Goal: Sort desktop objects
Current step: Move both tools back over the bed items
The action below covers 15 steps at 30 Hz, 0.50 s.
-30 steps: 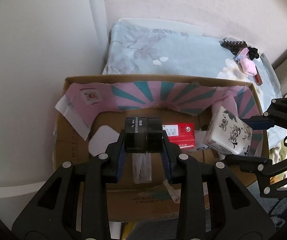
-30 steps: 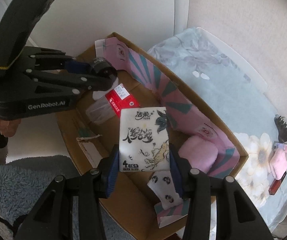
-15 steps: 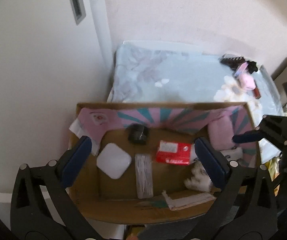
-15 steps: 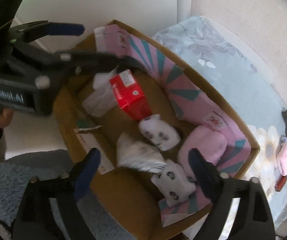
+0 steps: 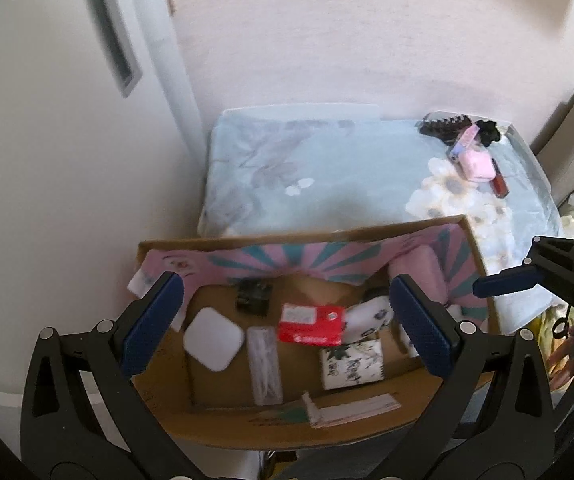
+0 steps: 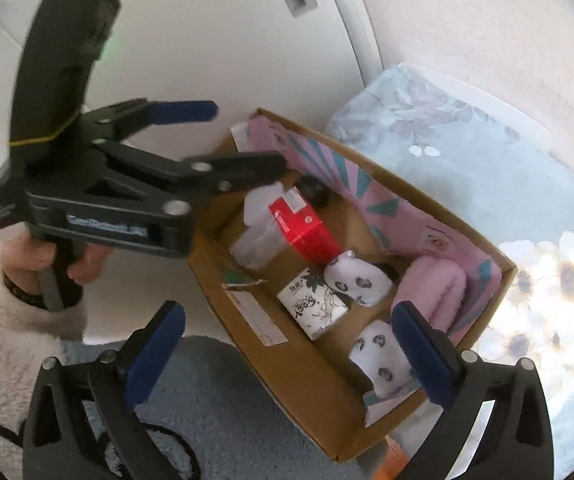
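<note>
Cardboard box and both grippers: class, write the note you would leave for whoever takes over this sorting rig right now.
Left gripper: open, empty, above the brown cardboard box.
Right gripper: jaws opening, nothing between them, over the box's near corner.
In the box: small black jar, red carton, white tissue pack with black print, white square pad, clear flat packet, panda-print socks, pink fluffy item.
Done: those items are boxed.
Left: on the floral tablecloth, far right corner, a black comb, pink case and small red tube still need sorting.
</note>
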Each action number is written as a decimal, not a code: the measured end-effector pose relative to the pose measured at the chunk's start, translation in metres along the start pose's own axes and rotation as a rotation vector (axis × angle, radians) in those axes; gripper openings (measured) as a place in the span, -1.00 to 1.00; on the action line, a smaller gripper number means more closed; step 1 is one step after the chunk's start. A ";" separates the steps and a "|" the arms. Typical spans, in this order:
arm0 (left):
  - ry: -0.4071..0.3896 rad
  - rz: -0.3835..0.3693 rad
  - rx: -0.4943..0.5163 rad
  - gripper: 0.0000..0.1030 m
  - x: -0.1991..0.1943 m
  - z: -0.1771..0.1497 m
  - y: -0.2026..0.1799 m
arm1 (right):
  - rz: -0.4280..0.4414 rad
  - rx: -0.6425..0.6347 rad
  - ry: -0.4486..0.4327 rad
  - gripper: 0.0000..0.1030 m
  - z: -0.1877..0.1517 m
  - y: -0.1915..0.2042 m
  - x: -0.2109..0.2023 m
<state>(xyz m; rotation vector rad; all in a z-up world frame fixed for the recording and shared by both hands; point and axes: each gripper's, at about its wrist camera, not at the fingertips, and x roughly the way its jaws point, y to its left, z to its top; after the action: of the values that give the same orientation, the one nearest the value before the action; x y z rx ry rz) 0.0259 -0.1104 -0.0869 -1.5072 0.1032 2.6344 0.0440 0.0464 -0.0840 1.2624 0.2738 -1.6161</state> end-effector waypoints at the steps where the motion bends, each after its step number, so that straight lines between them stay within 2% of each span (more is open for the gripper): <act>1: -0.004 -0.009 0.007 0.99 -0.001 0.003 -0.004 | -0.008 0.001 -0.008 0.99 -0.001 -0.001 -0.003; 5: -0.023 -0.023 0.047 0.99 -0.006 0.013 -0.022 | -0.026 0.036 -0.040 0.99 -0.006 -0.010 -0.016; 8: -0.034 -0.025 0.096 0.99 -0.008 0.020 -0.042 | -0.082 0.061 -0.056 0.99 -0.011 -0.019 -0.031; 12: -0.039 -0.055 0.156 0.99 -0.010 0.028 -0.071 | -0.148 0.146 -0.113 0.99 -0.022 -0.040 -0.061; 15: -0.048 -0.079 0.195 0.99 -0.011 0.033 -0.092 | -0.156 0.219 -0.153 0.99 -0.036 -0.058 -0.082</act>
<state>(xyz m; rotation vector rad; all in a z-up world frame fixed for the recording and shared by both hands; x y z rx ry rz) 0.0146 -0.0157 -0.0614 -1.3564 0.2819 2.5139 0.0127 0.1439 -0.0545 1.2981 0.1038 -1.9073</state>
